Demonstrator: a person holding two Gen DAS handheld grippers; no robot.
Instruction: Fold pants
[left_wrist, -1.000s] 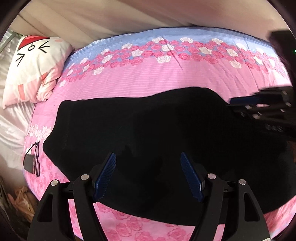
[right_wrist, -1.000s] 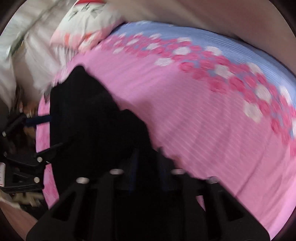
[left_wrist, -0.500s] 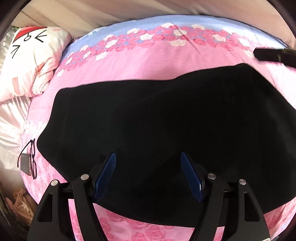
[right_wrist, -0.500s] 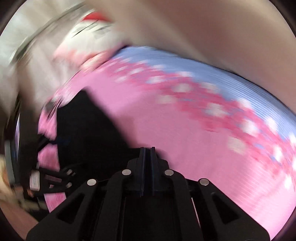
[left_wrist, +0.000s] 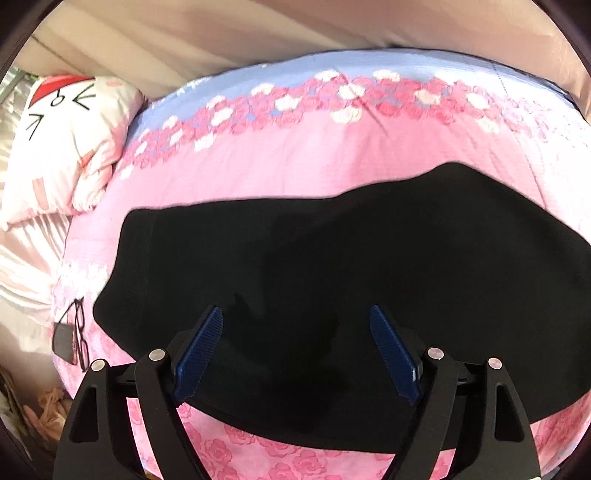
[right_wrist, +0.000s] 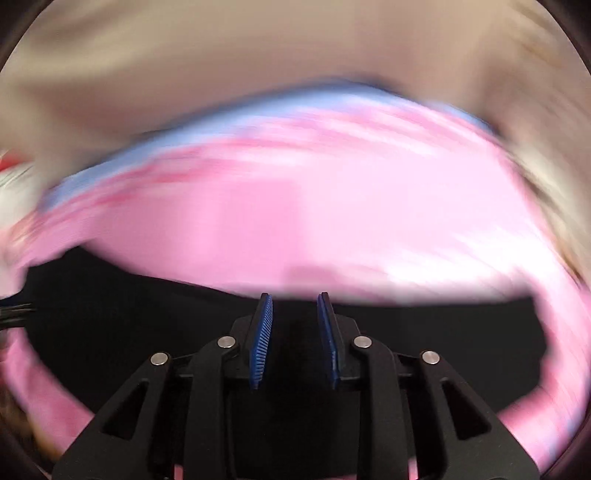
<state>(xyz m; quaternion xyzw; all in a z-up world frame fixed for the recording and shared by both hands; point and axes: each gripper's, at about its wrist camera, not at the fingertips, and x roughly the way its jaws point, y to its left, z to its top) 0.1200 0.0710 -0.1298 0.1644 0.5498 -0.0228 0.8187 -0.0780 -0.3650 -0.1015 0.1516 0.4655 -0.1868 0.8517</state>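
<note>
I'm seeing the black pants lying flat on the pink floral bed. Left gripper is hovering over them, jaws spread wide, holding nothing. Right gripper is partly spread, empty, view blurred. Glasses are lying near the bed's edge beside a pillow.

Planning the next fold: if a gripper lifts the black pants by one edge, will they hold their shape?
Probably not. The black pants lie flat with wavy edges on the bedspread, suggesting limp cloth that would drape. They look thin, so likely light. A push would probably bunch them.
</note>
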